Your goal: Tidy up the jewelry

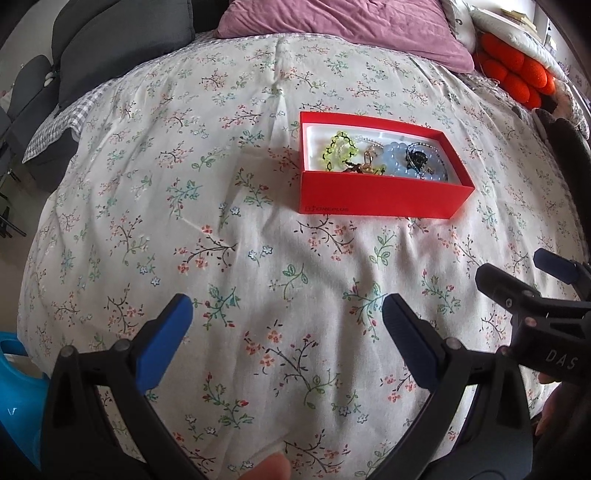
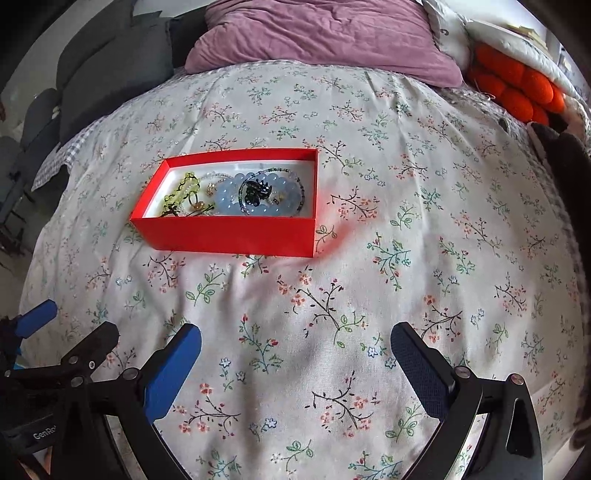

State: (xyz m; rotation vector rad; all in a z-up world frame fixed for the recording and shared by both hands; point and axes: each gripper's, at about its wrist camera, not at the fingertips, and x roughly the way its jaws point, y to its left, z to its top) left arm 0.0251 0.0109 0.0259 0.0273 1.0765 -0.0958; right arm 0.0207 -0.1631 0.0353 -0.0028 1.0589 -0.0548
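A red open box (image 1: 380, 195) (image 2: 229, 232) sits on the floral bedspread. It holds jewelry: a yellow-green bead bracelet (image 1: 338, 149) (image 2: 181, 190), a pale blue bead bracelet (image 1: 397, 158) (image 2: 229, 199), a black piece (image 1: 417, 158) (image 2: 256, 190), gold pieces (image 1: 369, 158) (image 2: 197, 205) and a thin bead string (image 2: 295, 173). My left gripper (image 1: 288, 306) is open and empty, well short of the box. My right gripper (image 2: 295, 339) is open and empty, also short of it, and shows at the right of the left wrist view (image 1: 524, 273).
A purple pillow (image 1: 343, 22) (image 2: 321, 37) lies at the head of the bed. An orange bumpy cushion (image 1: 517, 74) (image 2: 517, 88) sits at the far right. Dark grey cushions (image 1: 110, 40) are at the far left. A blue object (image 1: 18, 387) is at lower left.
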